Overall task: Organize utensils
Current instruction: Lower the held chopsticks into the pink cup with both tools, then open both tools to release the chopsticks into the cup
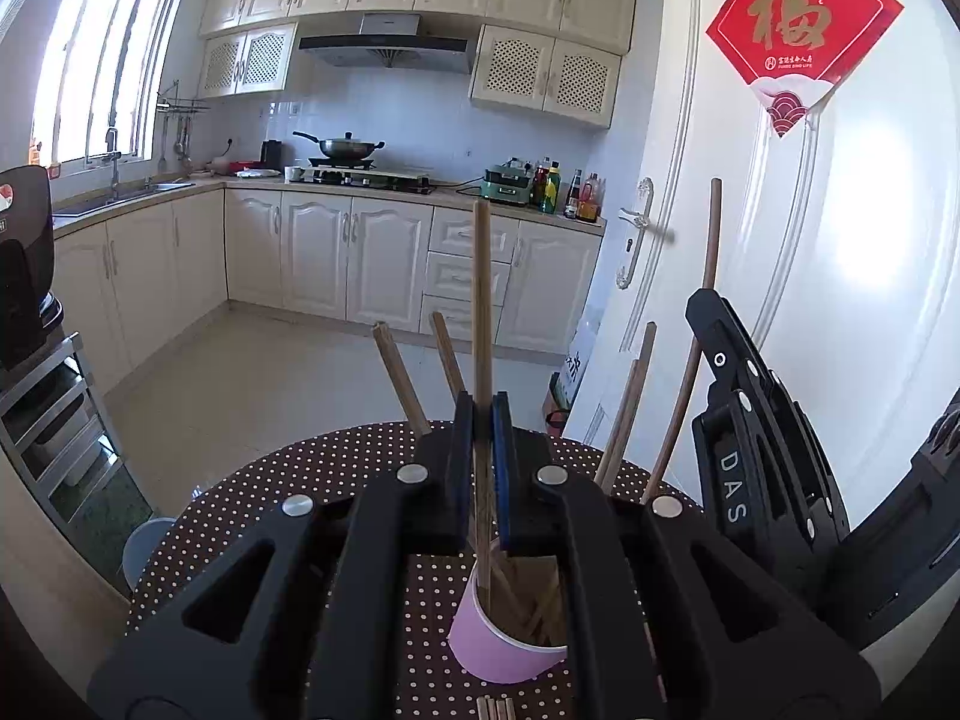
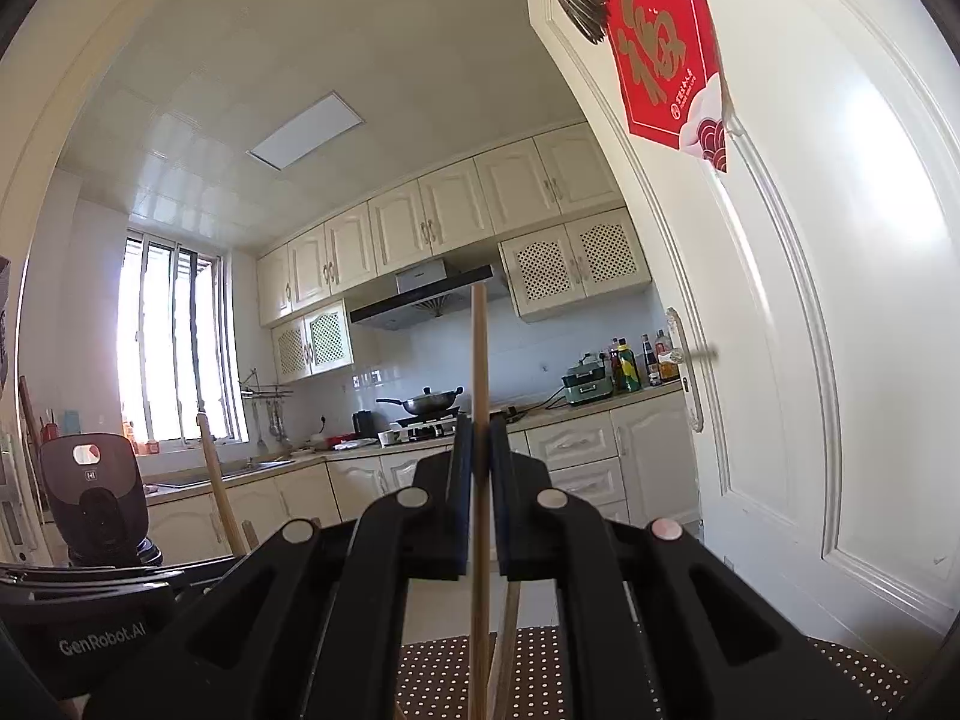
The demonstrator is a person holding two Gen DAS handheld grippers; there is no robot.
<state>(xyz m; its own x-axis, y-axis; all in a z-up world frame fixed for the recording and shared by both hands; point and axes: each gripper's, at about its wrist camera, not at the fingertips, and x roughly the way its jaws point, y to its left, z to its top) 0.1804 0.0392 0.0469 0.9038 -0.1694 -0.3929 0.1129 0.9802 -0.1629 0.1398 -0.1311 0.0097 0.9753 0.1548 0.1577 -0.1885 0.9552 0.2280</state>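
The left gripper (image 1: 482,420) is clenched on one chopstick (image 1: 482,300), pinched between its blue pads (image 1: 501,468). That stick stands nearly upright, its top rising well above the fingertips and its lower end reaching down into the pink cup (image 1: 480,642) directly below the jaws. The cup stands on the dotted tablecloth (image 1: 288,480) and holds several more sticks (image 1: 399,378), which lean outward to either side of the gripped one. Just in front of the cup, at the bottom edge of the left wrist view, a few stick ends (image 1: 497,708) lie on the cloth.

To the right of the cup, the right gripper (image 1: 702,303) shows from the side in the left wrist view, with a long stick (image 1: 712,228) rising from its tip. In its own view the right gripper (image 2: 480,432) is shut tight on that stick (image 2: 478,348), which runs upright between the pads and carries on down below them toward the tablecloth (image 2: 540,672). A second stick (image 2: 510,630) slants just beside it, under the jaws.

Beyond the cup lie the kitchen floor (image 1: 252,372), the base cabinets (image 1: 324,252) and a wok (image 1: 345,148) on the hob. A white door (image 1: 780,300) with a red poster (image 1: 798,18) stands to the cup's right.
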